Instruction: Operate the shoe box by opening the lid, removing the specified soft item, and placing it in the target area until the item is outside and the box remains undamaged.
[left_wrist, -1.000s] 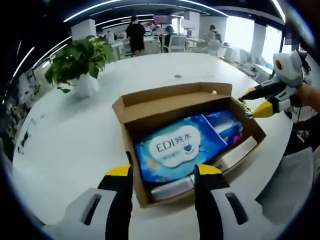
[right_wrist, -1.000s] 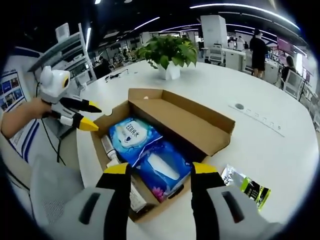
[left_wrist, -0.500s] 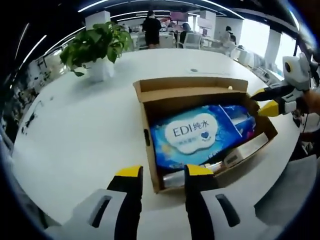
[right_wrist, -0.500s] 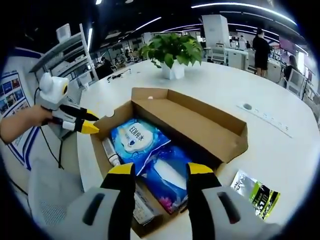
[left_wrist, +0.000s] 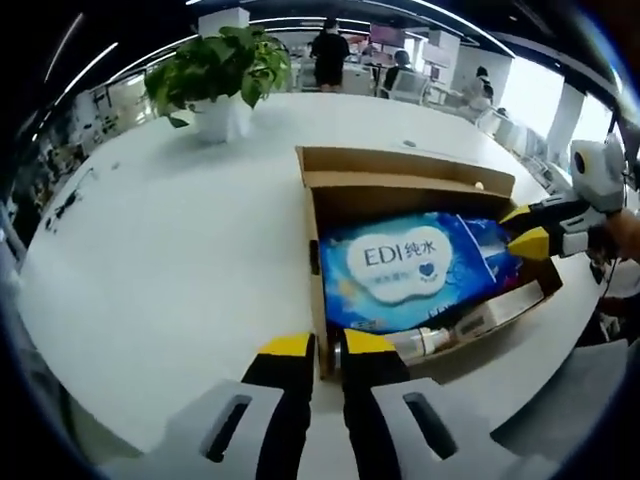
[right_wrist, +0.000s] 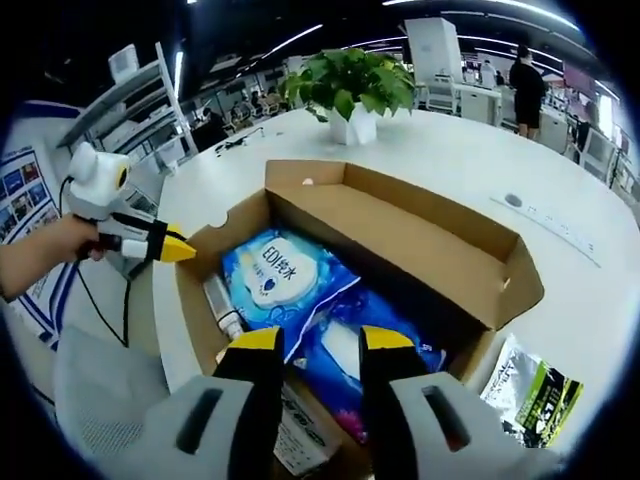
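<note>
An open brown shoe box (left_wrist: 400, 160) (right_wrist: 400, 200) lies on the white table. Inside it are a blue wet-wipes pack marked EDI (left_wrist: 400, 262) (right_wrist: 275, 270), a blue flowered soft packet (right_wrist: 335, 345) (left_wrist: 490, 235) and a white tube (left_wrist: 430, 340) (right_wrist: 222, 305). My left gripper (left_wrist: 326, 346) (right_wrist: 172, 247) is at the box's near corner, its jaws drawn close with the cardboard wall between them. My right gripper (right_wrist: 322, 338) (left_wrist: 527, 228) hangs over the flowered packet at the other end, jaws narrowed but apart. I cannot tell whether they touch it.
A potted plant (left_wrist: 220, 75) (right_wrist: 355, 85) stands on the table beyond the box. A green and black sachet (right_wrist: 525, 385) lies beside the box, near my right gripper. A round socket cover (right_wrist: 513, 200) sits further out. People stand in the office behind.
Both grippers have narrowed their jaws step by step. The left one has come up to the box's corner wall; the right one has moved in lower over the flowered packet.
</note>
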